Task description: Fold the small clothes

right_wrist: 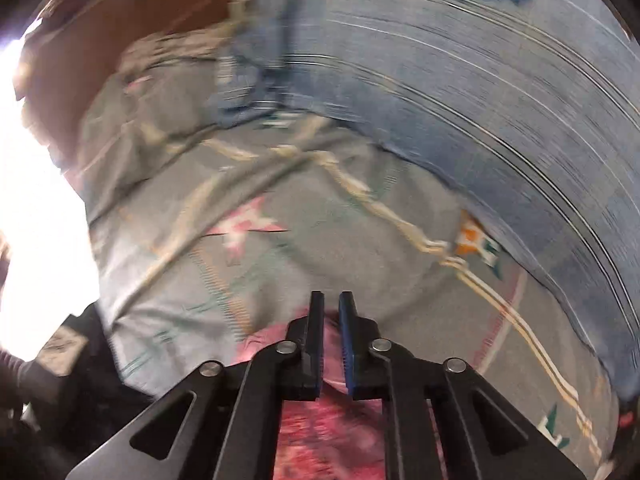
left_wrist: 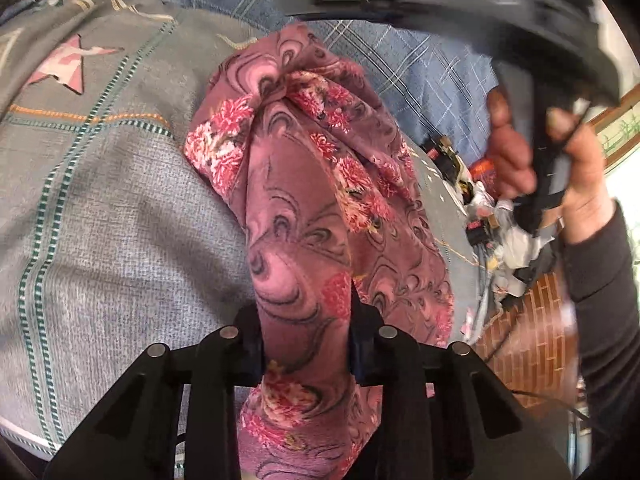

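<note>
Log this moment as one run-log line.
stage: mid-fold | left gripper: shut on pink floral garment, bunched, lifted | right gripper: nearly shut, nothing visibly held, view blurred | surface: grey patterned bedspread

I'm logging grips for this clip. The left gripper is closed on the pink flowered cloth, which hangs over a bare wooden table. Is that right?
One thing is off: there is no bare wooden table. In the left wrist view, the left gripper is closed on the pink flowered cloth, which hangs over a grey patterned bedspread.
</note>
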